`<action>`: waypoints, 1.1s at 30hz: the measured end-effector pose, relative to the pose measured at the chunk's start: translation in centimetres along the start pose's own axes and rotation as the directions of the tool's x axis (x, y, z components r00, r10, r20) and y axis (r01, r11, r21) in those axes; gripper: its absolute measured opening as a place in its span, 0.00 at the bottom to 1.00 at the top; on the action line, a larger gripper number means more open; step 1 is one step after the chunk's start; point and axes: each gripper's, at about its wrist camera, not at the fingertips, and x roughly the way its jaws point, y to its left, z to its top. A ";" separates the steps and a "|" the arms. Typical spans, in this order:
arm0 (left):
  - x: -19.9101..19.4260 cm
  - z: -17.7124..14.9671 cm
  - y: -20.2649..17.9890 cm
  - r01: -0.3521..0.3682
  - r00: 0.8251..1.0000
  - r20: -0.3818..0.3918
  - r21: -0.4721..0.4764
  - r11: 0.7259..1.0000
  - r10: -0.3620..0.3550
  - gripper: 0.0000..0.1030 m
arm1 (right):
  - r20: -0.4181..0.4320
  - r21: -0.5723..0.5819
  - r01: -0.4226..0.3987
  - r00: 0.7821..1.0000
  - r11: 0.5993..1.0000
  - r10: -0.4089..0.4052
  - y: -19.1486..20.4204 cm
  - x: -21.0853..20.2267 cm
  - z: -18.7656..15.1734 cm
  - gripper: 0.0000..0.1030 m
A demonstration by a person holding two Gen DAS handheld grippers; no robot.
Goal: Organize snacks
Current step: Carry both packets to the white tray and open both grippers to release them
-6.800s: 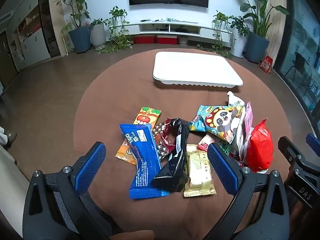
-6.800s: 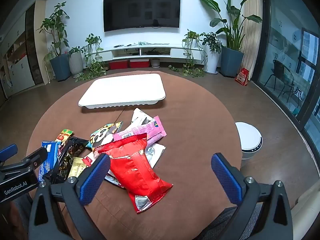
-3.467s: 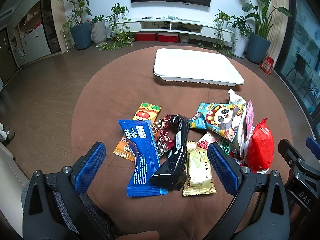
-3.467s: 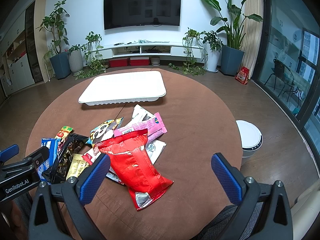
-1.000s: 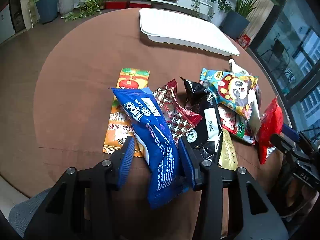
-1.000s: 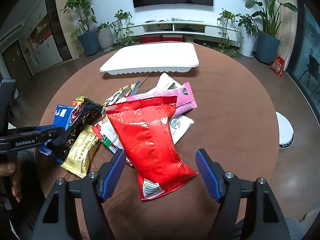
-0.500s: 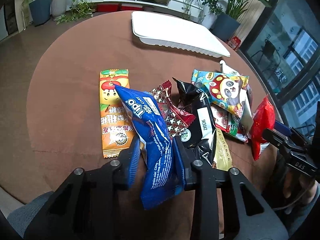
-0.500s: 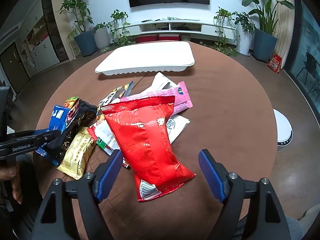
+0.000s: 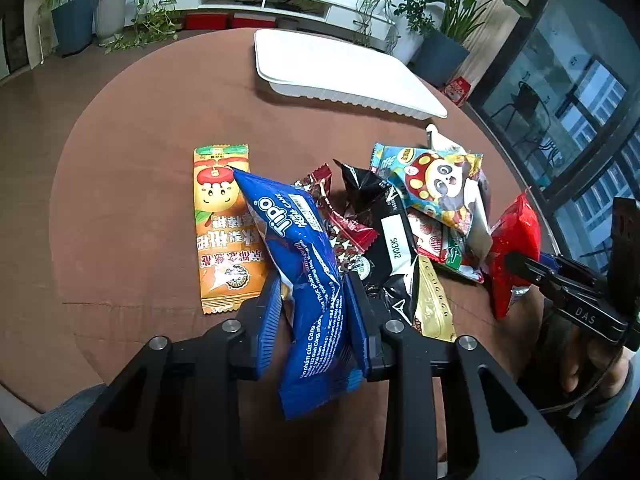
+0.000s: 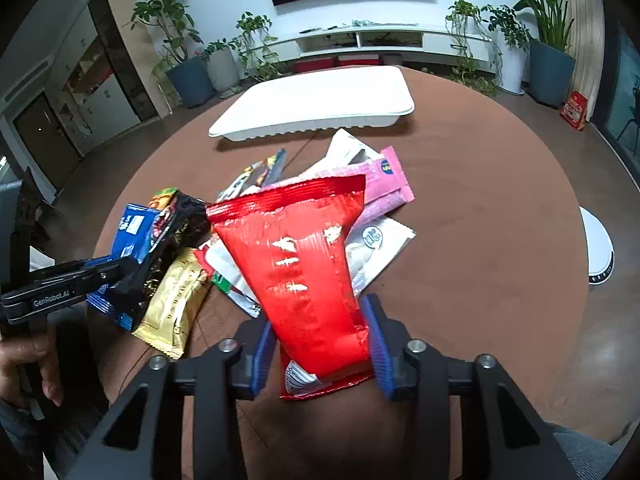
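Note:
My left gripper [image 9: 316,312] is shut on a blue Tipo packet [image 9: 296,240], whose near end is pinched between the pads while its far end lies over the pile. A red snack bag [image 10: 304,264] stands between the pads of my right gripper [image 10: 320,344]; the jaws are closing and both pads press its lower end. A white tray [image 9: 340,68] sits empty at the far side of the round brown table [image 9: 132,128]. The side of the right gripper [image 9: 516,260] shows in the left wrist view, against the red bag [image 9: 512,248].
Loose snacks lie between the grippers: an orange packet [image 9: 220,220], a black packet [image 9: 392,236], a panda packet [image 9: 436,184], a gold packet [image 9: 432,304] and a pink packet [image 10: 384,188]. A white round device [image 10: 598,248] sits on the floor right of the table. Potted plants line the far wall.
The right jaws have closed in from wide open onto the red bag. The left jaws tightened on the blue packet, whose near end now hangs off the table.

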 end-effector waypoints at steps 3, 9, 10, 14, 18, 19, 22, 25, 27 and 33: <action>-0.6 -0.1 0.1 0.016 1.000 0.012 0.000 1.000 -0.016 0.28 | 0.015 -0.010 -0.013 1.000 1.000 0.013 0.3 -0.4 -0.1 0.34; -2.2 -0.2 0.1 0.045 0.998 0.033 -0.003 0.999 -0.045 0.28 | 0.079 0.014 -0.044 0.996 0.999 0.043 0.0 -2.1 0.3 0.32; -2.4 -0.2 0.1 0.047 0.998 0.036 -0.003 0.999 -0.047 0.28 | 0.091 0.019 -0.052 0.995 0.998 0.050 -0.1 -2.5 0.4 0.32; -4.3 0.3 0.0 0.065 0.996 0.067 0.004 0.998 -0.065 0.28 | 0.121 0.038 -0.083 0.990 0.996 0.078 -0.4 -3.6 1.1 0.32; -6.0 1.7 -0.7 0.099 0.990 0.098 0.026 0.995 -0.101 0.28 | 0.160 0.063 -0.113 0.982 0.992 0.102 -1.0 -5.0 2.6 0.32; -6.3 2.2 -1.0 0.102 0.989 0.106 0.036 0.994 -0.106 0.28 | 0.177 0.066 -0.115 0.979 0.991 0.102 -1.2 -5.5 3.3 0.32; -7.2 4.8 -1.9 0.102 0.986 0.125 0.087 0.991 -0.113 0.28 | 0.216 0.067 -0.118 0.971 0.991 0.101 -1.6 -6.6 5.6 0.32; -7.5 7.7 -2.6 0.103 0.982 0.143 0.118 0.988 -0.119 0.28 | 0.257 0.053 -0.128 0.960 0.990 0.110 -1.4 -7.2 8.5 0.32; -7.3 10.5 -2.9 0.093 0.982 0.152 0.135 0.986 -0.114 0.28 | 0.269 0.049 -0.129 0.957 0.990 0.111 -1.4 -7.1 10.6 0.32; -4.4 18.7 -3.5 0.074 0.986 0.137 0.160 0.984 -0.096 0.28 | 0.255 0.065 -0.161 0.957 0.985 0.140 -1.6 -3.2 18.4 0.32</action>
